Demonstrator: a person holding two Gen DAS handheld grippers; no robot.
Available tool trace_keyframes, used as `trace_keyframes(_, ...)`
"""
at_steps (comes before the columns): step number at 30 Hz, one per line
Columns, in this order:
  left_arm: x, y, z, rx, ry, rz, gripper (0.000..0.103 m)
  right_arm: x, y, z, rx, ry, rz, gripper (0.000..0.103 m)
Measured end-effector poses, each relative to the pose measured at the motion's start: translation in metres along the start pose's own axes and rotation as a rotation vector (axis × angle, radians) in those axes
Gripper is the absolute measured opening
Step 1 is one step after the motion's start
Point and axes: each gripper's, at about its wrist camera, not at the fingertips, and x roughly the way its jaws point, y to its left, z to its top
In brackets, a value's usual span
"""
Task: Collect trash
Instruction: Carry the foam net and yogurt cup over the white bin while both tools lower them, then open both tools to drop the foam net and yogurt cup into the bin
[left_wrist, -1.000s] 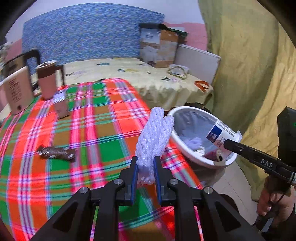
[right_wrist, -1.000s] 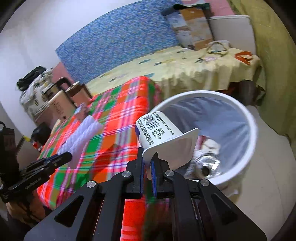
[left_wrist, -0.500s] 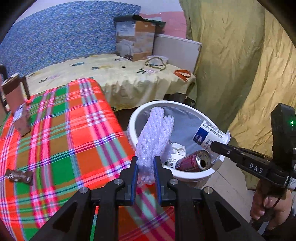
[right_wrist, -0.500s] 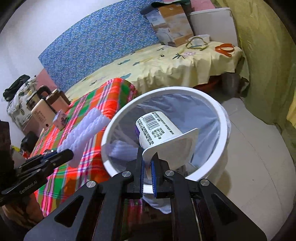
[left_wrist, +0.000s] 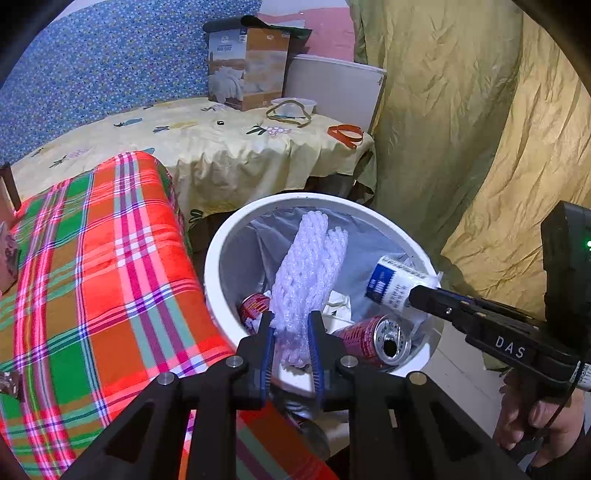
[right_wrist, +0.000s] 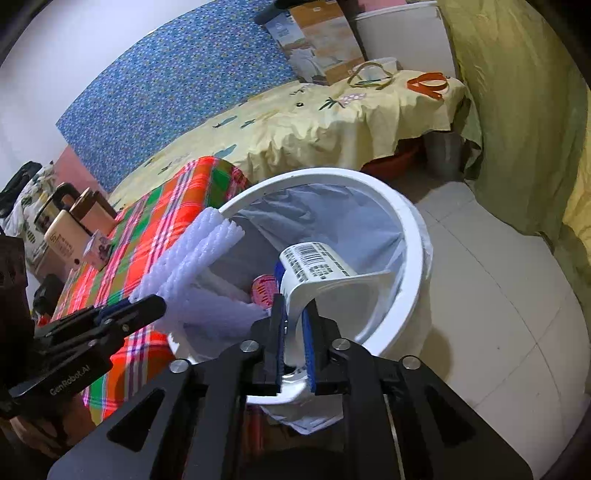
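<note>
Grippers (left_wrist: 290, 336) (right_wrist: 293, 325) over bin (left_wrist: 229, 236) — foam net (left_wrist: 306, 266), cup (right_wrist: 317, 266) gripped

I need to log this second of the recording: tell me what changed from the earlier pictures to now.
Both grippers carried their loads from above the plaid table edge to over the white bin. The left gripper brought the foam net above the opening; the right gripper brought the yogurt cup there too. The right fingers now look slightly parted. Unchanged: nothing dropped yet; the red can lies inside.

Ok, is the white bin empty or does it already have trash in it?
Not empty. The white bin holds a red can, a second can and crumpled paper on its grey liner.
</note>
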Motion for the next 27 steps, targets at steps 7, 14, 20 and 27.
trace_keyframes(7, -0.004, 0.002, 0.003, -0.019, -0.027, -0.034, 0.037, -0.006, -0.002, -0.001, 0.012, -0.012, -0.003, 0.027)
trace_keyframes(14, -0.024, 0.006, 0.005, -0.024, -0.079, -0.033, 0.043, -0.011, 0.002, -0.003, 0.008, -0.019, 0.01, 0.028)
trace_keyframes(20, -0.041, 0.015, -0.005, -0.048, -0.089, -0.028, 0.043, -0.015, 0.011, -0.005, -0.016, -0.021, 0.035, 0.028)
trace_keyframes(27, -0.063, 0.03, -0.023, -0.093, -0.101, -0.011, 0.043, -0.019, 0.03, -0.011, -0.059, -0.019, 0.068, 0.028)
